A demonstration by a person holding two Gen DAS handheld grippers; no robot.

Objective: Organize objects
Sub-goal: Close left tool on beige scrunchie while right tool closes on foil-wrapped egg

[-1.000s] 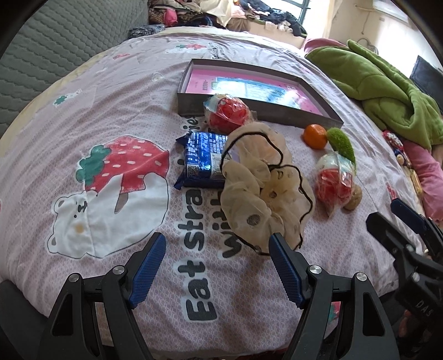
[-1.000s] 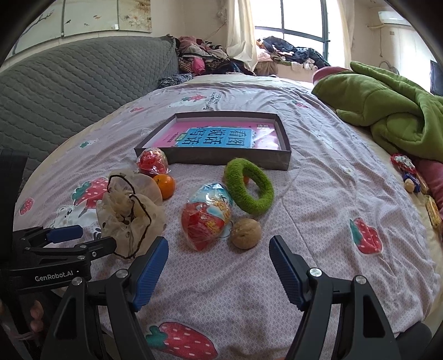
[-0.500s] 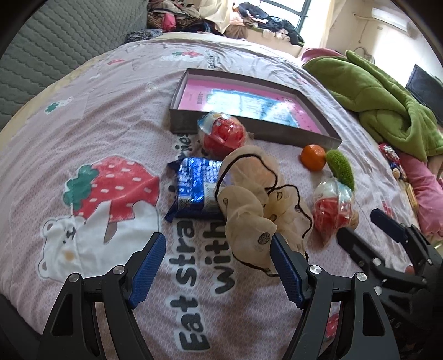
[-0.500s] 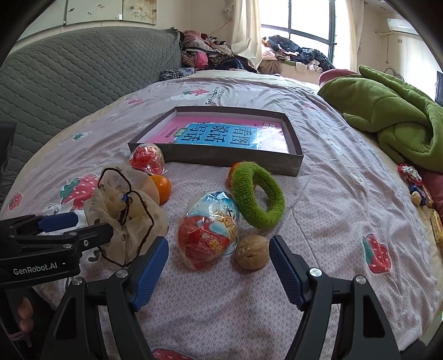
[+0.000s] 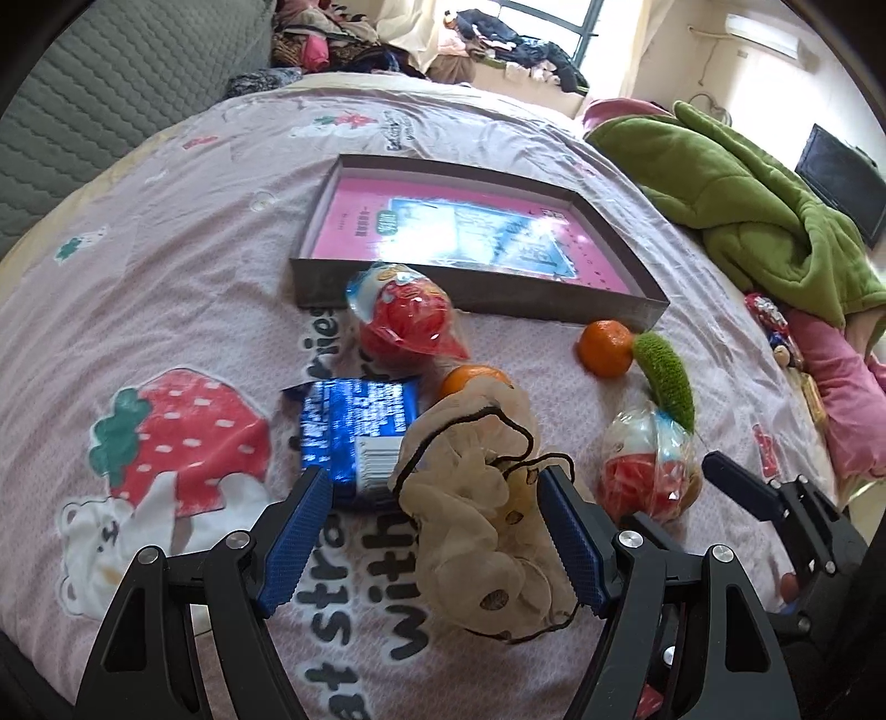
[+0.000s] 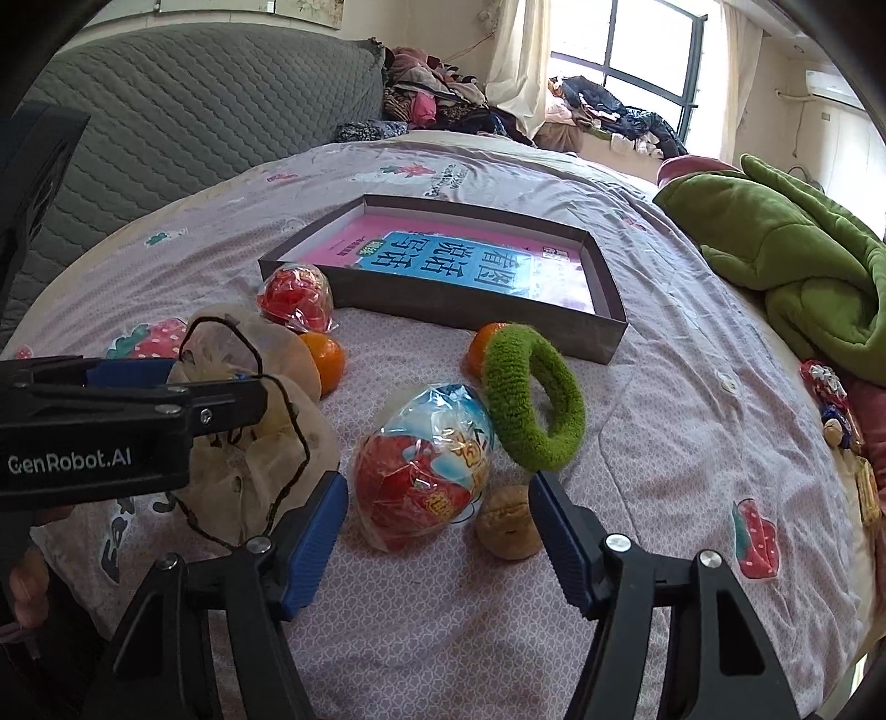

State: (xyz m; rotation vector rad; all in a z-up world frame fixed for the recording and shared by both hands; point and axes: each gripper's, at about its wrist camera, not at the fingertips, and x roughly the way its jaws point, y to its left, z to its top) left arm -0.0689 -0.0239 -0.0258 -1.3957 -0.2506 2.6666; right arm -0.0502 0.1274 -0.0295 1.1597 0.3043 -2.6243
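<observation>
Setting: home bedroom, lived-in.
Surface: bed (image 6: 692, 387) with pink strawberry-and-bear print sheet, spread under and ahead of the jaws.
Headboard: grey quilted padding (image 6: 194, 122), far left of the jaws.
Bedding: crumpled green blanket (image 6: 803, 266), ahead and right.
Clothing: heaped pile (image 6: 437, 99) beyond the bed, far ahead.
Window: curtained, daylight (image 6: 648, 61), far ahead.
Fixture: wall air conditioner (image 5: 767, 36), upper right.
Screen: dark panel (image 5: 841, 183), far right.

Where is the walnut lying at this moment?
In the right wrist view the walnut lies on the bedsheet low in the middle, against the right side of the wrapped red snack bag and just below the green scrunchie.
</observation>
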